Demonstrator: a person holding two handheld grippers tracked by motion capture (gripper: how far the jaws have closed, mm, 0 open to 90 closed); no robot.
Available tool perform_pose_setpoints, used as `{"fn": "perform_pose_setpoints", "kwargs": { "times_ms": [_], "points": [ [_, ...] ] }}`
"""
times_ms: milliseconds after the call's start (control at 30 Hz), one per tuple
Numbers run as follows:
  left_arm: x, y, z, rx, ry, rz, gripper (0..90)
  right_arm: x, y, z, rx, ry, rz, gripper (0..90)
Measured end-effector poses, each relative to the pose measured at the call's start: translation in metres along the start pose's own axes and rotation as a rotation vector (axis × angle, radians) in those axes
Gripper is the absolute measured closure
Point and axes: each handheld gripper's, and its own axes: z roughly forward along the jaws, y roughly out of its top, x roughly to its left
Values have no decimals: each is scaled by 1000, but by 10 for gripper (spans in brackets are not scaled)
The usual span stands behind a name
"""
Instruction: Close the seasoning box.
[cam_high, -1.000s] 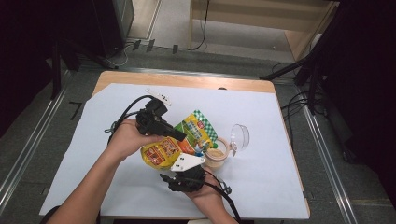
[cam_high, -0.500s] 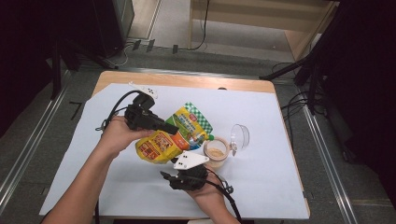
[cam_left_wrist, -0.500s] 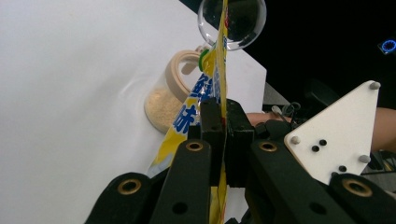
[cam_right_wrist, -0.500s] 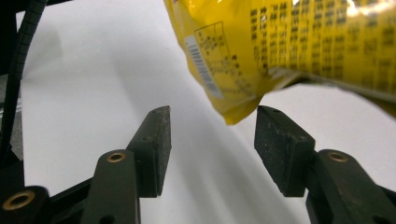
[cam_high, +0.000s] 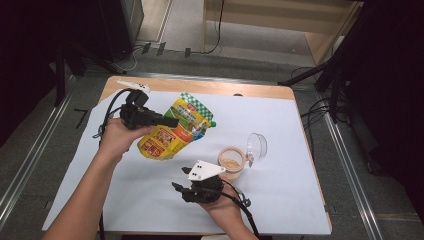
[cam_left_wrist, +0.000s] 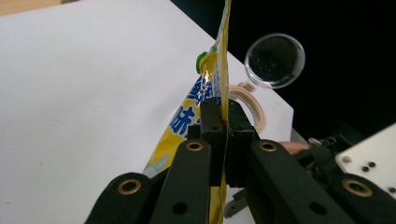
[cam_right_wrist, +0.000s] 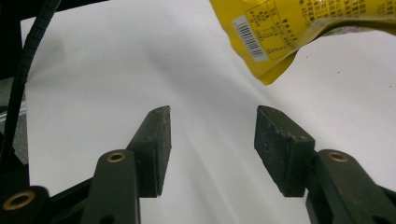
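In the left gripper view the yellow pouch (cam_left_wrist: 215, 79) is seen edge-on, a thin glossy film running out of the top of the picture, so its printing is mostly hidden there. The left gripper (cam_high: 167, 121) has its black jaws pressed together on that edge, holding the pouch above the white sheet (cam_high: 280, 120) on the table. From the high view the pouch (cam_high: 172, 132) is flat and soft, with a green-checked top end and a green spout at its corner; its long axis slants from lower left to upper right. The right gripper (cam_right_wrist: 211, 140) hangs with its matt pads apart and nothing between them (the pouch's barcoded corner lies beyond). A small round tub (cam_high: 232, 161) of what may be powder stands beside its clear lid (cam_high: 256, 145).
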Motion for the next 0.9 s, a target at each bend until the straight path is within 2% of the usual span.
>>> {"fn": "perform_pose_setpoints", "kwargs": {
  "times_ms": [233,300,467,600,667,800,900],
  "points": [
    [17,-1,5,-55,59,0,898,-1,0,-1,1,3,4,476],
    [23,-2,8,-77,69,-14,898,-1,-1,-2,2,3,11,476],
    [35,-6,12,-71,97,-38,897,-2,-1,-3,-4,0,21,477],
    [41,-9,13,-58,98,-63,896,-5,-2,-5,-7,3,35,478],
    [43,-11,12,-73,90,-73,896,-6,-2,-6,-9,-1,40,478],
    [44,-12,10,-78,98,-69,896,-7,-1,-7,-11,-3,42,481],
    [44,-13,9,-74,87,-68,894,-7,-1,-6,-11,-1,41,481]
  ]
}}
